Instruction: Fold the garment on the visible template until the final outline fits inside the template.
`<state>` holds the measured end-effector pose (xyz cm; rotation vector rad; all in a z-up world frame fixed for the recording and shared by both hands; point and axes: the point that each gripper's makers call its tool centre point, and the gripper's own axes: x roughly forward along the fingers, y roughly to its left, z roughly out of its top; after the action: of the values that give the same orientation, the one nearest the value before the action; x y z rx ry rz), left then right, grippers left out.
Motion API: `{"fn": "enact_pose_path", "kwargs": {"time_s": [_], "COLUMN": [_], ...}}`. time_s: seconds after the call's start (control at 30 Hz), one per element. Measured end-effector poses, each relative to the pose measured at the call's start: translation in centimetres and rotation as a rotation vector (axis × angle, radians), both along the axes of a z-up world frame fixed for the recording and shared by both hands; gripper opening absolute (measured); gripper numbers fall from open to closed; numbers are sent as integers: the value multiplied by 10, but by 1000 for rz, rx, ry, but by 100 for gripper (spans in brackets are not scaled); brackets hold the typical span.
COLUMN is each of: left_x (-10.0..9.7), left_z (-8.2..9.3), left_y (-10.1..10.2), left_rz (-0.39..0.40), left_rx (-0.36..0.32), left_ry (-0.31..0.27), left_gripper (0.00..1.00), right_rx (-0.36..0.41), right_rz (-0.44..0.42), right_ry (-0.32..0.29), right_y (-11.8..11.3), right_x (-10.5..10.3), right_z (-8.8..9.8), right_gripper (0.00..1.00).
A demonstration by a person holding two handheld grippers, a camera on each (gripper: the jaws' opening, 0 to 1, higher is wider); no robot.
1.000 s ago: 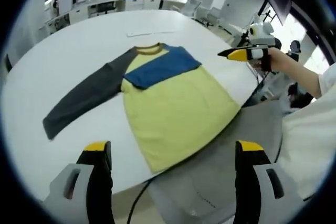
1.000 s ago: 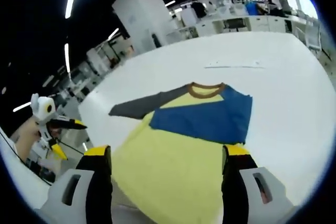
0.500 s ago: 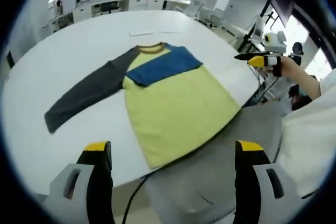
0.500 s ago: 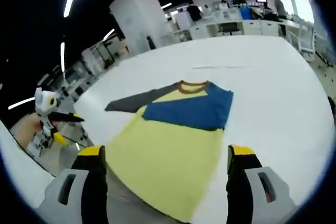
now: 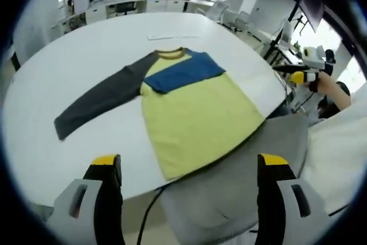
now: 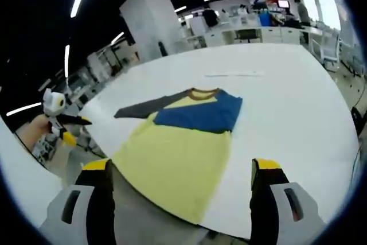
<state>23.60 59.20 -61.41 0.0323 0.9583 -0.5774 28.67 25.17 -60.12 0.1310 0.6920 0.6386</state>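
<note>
Garment lies on white table, hem overhanging.

We see both grippers built alike: left gripper has two black jaws with yellow caps at the tips, each rising from a light grey moulded housing with a dark oval slot in it. Right gripper same scheme: black jaws, yellow tips, grey bases with slots. From the left gripper view, the right one appears side-on as a white body, yellow patch and thin black jaw tips. A black cable runs down between the left jaws. The person wears a white sleeve and grey trousers.
</note>
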Motion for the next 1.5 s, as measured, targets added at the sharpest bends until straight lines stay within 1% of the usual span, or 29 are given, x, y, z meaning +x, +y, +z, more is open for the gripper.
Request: {"fn": "enact_pose_path", "kwargs": {"time_s": [0.13,0.3,0.37,0.47,0.57,0.67,0.87,0.93,1.03,1.1,1.2,1.3,1.5], "left_x": [-1,-1,-2,-5,-9,-11,-14,-15,-15,-14,-13,-12,-8], "left_z": [1,1,3,4,8,12,9,8,8,9,9,9,12], "left_y": [0,0,-1,-3,-4,-5,-3,-3,-3,-3,-3,-3,-3], "left_rz": [0,1,-1,-9,-22,-27,-36,-36,-36,-37,-40,-49,-50], "left_rx": [-1,-1,-1,-1,-9,-18,-8,-5,-4,-5,1,8,8], "left_ry": [-1,-1,0,2,2,-3,7,10,12,11,14,19,14], "left_gripper": [97,99,99,99,99,99,99,99,99,99,99,99,99], "right_rx": [-6,-62,-74,-67,-55,-57,-57,-67,-94,-90,-73,-80,-72], "right_rz": [-6,25,42,70,93,107,122,127,139,140,141,152,156], "right_ry": [-1,-7,-11,-18,-3,-11,-19,-7,2,6,-4,-17,-15], "right_y": [-8,-13,-13,-12,-11,-12,-17,-20,-25,-26,-27,-27,-27], "right_x": [-8,-18,-22,-26,-31,-34,-39,-42,-46,-47,-46,-46,-46], "right_z": [3,3,3,4,3,6,9,5,-1,-2,-1,-1,-3], "right_gripper": [100,100,100,100,100,100,100,100,100,100,100,100,100]}}
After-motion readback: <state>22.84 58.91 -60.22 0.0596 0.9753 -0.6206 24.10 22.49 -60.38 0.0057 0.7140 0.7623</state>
